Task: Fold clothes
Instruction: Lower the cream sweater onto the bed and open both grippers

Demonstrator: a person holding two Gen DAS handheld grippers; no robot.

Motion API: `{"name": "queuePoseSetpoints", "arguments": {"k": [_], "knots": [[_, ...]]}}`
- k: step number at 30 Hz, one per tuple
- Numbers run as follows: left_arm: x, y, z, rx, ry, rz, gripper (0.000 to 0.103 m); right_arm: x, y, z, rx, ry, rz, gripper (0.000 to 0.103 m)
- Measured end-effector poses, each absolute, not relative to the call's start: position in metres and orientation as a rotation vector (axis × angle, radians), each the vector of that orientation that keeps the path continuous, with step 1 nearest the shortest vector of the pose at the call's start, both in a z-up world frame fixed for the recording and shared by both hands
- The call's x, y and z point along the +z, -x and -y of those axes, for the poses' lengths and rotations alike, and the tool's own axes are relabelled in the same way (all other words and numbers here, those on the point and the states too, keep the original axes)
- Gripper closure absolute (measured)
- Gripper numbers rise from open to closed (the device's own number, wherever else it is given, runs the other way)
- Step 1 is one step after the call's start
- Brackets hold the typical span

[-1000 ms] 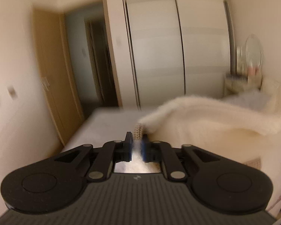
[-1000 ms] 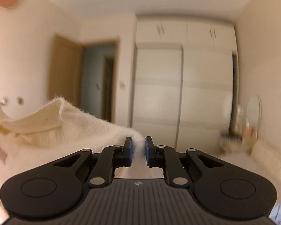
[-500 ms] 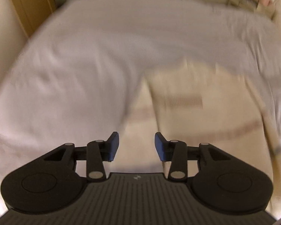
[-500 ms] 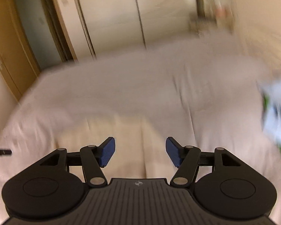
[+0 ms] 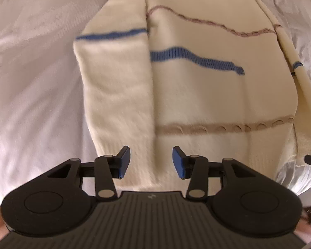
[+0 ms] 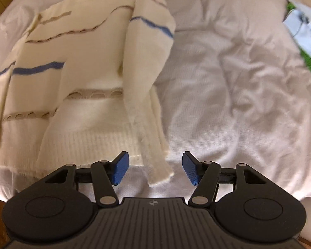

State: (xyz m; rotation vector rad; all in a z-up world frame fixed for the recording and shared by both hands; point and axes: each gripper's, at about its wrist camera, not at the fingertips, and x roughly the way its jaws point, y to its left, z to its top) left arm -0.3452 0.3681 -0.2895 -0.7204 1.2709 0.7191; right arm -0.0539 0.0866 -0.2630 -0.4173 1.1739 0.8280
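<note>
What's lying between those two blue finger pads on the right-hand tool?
In the right wrist view, the cuff of the cream striped knit sweater's sleeve lies between the open right gripper's pads.

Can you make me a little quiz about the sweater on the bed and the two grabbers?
1. True or false: the left gripper is clamped on the sweater.
2. What lies between the right gripper fingers: A pillow, B sleeve cuff, C book?
3. Fill in: the sweater lies on a white ____.

Key: 1 false, its jaws are open; 2 B; 3 bed sheet.
</note>
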Motion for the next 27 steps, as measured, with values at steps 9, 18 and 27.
{"name": "queuePoseSetpoints", "arguments": {"k": [9,18,27], "knots": [[-0.274,0.354,-0.339,0.815,0.719,-1.211,0.063,-0.229,-0.049,0.018,0.614,-0.022,-1.131,0.098],[-0.279,0.367,-0.329,0.895,0.73,-1.176,0.06,-0.236,-0.123,0.085,0.141,-0.204,-1.246,0.032],[-0.316,0.378,-0.323,0.897,0.643,-1.184,0.058,-0.313,-0.014,-0.009,0.423,-0.074,-1.615,0.031]]}}
